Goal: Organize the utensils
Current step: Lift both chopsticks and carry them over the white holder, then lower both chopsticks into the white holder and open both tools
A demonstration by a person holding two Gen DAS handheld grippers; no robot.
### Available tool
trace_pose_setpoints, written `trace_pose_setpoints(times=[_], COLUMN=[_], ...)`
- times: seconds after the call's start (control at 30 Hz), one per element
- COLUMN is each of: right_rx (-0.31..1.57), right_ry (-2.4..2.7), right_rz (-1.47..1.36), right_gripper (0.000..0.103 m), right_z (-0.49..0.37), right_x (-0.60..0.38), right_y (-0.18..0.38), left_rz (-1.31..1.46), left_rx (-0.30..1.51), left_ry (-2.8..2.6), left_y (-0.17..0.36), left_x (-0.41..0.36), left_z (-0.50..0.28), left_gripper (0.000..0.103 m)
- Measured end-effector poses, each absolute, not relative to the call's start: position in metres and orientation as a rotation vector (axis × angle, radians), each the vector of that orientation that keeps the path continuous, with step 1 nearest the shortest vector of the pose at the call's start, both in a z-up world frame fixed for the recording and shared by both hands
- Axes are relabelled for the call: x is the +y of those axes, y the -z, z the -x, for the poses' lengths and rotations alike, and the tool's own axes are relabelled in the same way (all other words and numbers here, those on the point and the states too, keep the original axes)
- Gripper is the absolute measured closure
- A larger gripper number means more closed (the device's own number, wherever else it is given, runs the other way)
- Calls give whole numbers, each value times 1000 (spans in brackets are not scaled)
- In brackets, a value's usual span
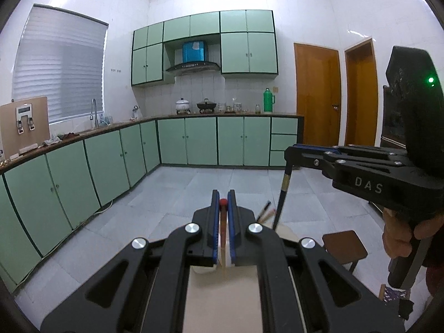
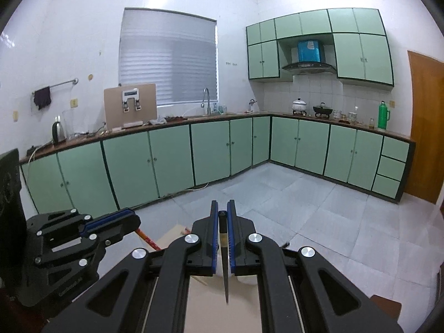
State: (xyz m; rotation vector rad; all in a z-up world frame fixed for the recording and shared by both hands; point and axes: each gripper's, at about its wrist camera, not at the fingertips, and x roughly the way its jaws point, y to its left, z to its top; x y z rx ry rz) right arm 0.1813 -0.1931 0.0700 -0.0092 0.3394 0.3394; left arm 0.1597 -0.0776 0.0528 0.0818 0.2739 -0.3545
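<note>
My left gripper (image 1: 223, 194) is shut on a wooden chopstick with a red tip (image 1: 223, 202), held nearly upright above the beige table (image 1: 222, 299). At the right of the left wrist view, my right gripper (image 1: 291, 147) is shut on a black chopstick (image 1: 282, 194) that hangs down over a white holder (image 1: 285, 231). More sticks (image 1: 265, 211) poke up from that holder. In the right wrist view, the right gripper (image 2: 222, 204) clamps the black chopstick (image 2: 223, 249), point downward. The left gripper (image 2: 130, 215) is at the left with its reddish chopstick (image 2: 148, 241).
A brown stool (image 1: 344, 245) stands right of the table. A hand (image 1: 399, 236) holds the right gripper's handle. Green cabinets (image 2: 172, 161) line the far walls under a cluttered counter (image 2: 177, 120). Grey tiled floor (image 2: 319, 216) lies between.
</note>
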Motion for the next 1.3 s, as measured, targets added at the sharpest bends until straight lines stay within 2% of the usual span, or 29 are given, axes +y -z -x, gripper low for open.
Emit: trace_pose_setpoints(times=[0.3, 0.57, 0.87, 1.3], right_rx=[309, 294, 351, 473], right_ry=[-286, -241, -199, -191], right_rz=[-38, -64, -31, -56], right_gripper=[97, 97, 97, 97], right_z=[-231, -281, -335, -357], right_x=[-208, -209, -199, -206], right_y=[-91, -94, -49, 14], left_rz=[-84, -91, -66, -45], left_rx=[232, 235, 291, 432], left_ry=[343, 322, 308, 301], left_y=[-77, -67, -30, 32], left_x=[-84, -95, -95, -84], left_z=[-206, -256, -318, -366], left_gripper=[98, 98, 98, 98])
